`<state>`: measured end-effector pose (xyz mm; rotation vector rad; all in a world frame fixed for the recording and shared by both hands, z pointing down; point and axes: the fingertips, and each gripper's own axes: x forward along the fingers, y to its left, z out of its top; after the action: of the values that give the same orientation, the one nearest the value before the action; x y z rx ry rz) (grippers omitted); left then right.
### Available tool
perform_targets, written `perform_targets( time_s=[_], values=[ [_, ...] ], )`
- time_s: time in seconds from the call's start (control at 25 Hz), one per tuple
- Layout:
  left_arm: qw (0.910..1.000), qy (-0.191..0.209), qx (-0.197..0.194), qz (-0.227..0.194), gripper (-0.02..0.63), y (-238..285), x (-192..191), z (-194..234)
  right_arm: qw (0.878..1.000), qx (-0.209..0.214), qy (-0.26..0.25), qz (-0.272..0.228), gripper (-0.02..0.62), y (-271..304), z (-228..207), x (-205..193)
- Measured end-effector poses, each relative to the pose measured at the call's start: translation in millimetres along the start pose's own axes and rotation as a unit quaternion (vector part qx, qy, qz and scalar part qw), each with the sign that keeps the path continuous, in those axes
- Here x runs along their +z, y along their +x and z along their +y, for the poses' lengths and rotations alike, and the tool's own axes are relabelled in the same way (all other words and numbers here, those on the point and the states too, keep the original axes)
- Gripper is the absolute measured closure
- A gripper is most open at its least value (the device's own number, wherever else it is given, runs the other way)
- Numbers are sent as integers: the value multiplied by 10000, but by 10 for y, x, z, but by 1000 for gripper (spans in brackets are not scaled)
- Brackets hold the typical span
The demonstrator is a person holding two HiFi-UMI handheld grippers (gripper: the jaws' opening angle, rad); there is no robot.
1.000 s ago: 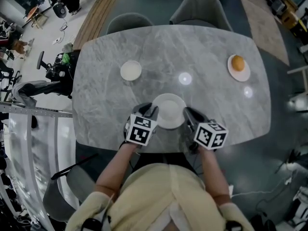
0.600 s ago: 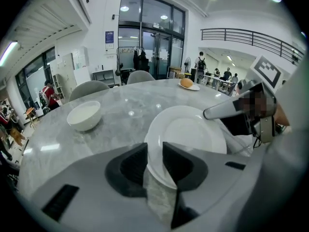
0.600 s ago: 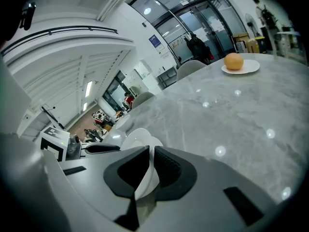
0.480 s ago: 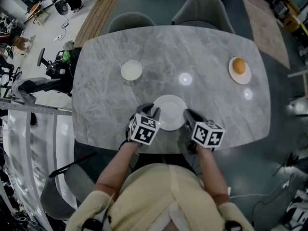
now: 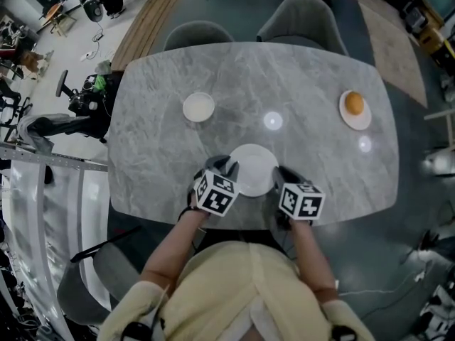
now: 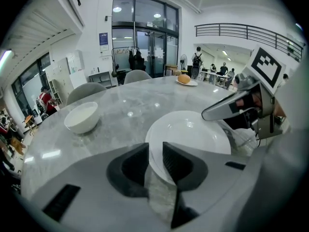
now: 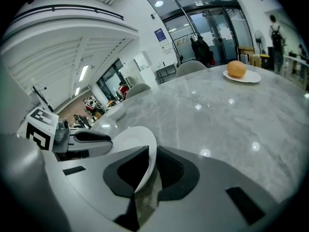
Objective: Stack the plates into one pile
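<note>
Head view: left gripper [image 5: 226, 165] fingers clamp plate [image 5: 254, 168] rim; right gripper [image 5: 283, 172] fingers just opening, rim between, apparently touching

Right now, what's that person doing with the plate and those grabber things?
A person grips one round white plate by its rim from both sides, with the left gripper and the right gripper, at the near edge of the grey marble table. The right gripper's jaws have just been opening a little, with the rim between them. A small white bowl and a small white plate holding an orange round food sit farther away.
</note>
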<state>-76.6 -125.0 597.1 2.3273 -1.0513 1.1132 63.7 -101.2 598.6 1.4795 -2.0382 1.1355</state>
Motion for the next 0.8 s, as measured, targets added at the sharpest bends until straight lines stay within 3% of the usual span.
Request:
perform_targets(
  time_s=[0.4,0.56,0.8],
  values=[
    [9990,-282,-29,-352,517,-163,44,177,9963,-443,-737,-61,565,-73,-36,107],
    [9957,-633,-149,-658,518,-395,110,241,9964,-277,-775,-182,565,-144,85,194],
    [9839,-1152,-276,-1338,546,-746,310,309,9948,-23,-914,-446,565,-370,287,378]
  ],
)
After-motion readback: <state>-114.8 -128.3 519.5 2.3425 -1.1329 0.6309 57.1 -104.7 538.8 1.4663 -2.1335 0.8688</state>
